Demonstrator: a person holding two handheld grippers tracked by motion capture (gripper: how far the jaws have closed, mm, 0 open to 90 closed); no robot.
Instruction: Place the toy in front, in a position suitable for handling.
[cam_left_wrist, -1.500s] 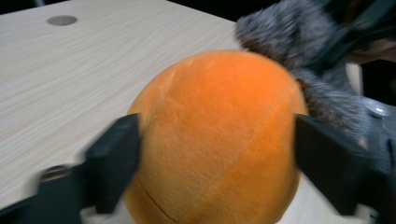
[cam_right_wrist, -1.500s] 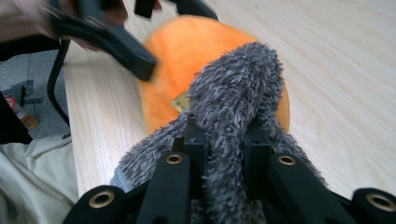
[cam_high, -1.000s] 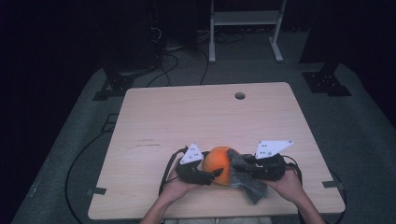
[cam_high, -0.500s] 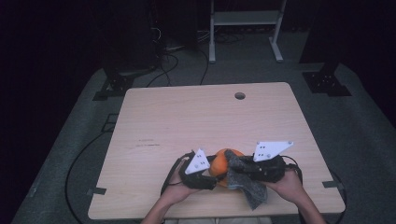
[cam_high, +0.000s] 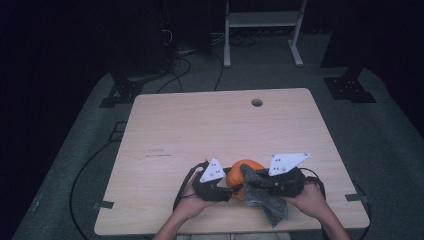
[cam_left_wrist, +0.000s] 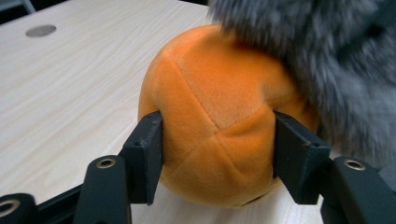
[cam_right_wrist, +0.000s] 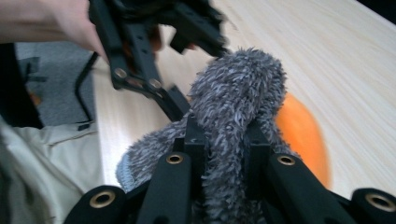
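The left gripper (cam_left_wrist: 217, 154) is pinching the ball (cam_left_wrist: 215, 126): its two black jaws are pressing into the orange plush on either side, and they have just been closing in on it. In the left gripper view the ball is sitting squarely between the jaws and resting on the desk (cam_left_wrist: 70, 88), bulging up beyond them. Just past the far jaw, the cloth (cam_left_wrist: 327, 60) is lying against the ball's upper side, touching it, grey and fuzzy.

The right gripper (cam_right_wrist: 224, 140) is pinching the cloth, with its jaws drawn close around a bunched fold that is standing up between them and rising above their tips. The rest of the cloth is hanging down below the jaws toward the person. Just beyond the jaws and to one side, the ball (cam_right_wrist: 303, 135) is showing as an orange curve behind the cloth. Farther off, the left gripper (cam_right_wrist: 154, 56) and the hand (cam_right_wrist: 56, 23) holding it are reaching in.

From above, the left gripper (cam_high: 226, 186) and the right gripper (cam_high: 260, 182) are facing each other near the desk's (cam_high: 225, 125) closer edge, with the ball (cam_high: 237, 174) between them and the cloth (cam_high: 272, 202) draping from the right jaws. A round hole (cam_high: 257, 102) is sitting in the desk's far part, well apart from both.
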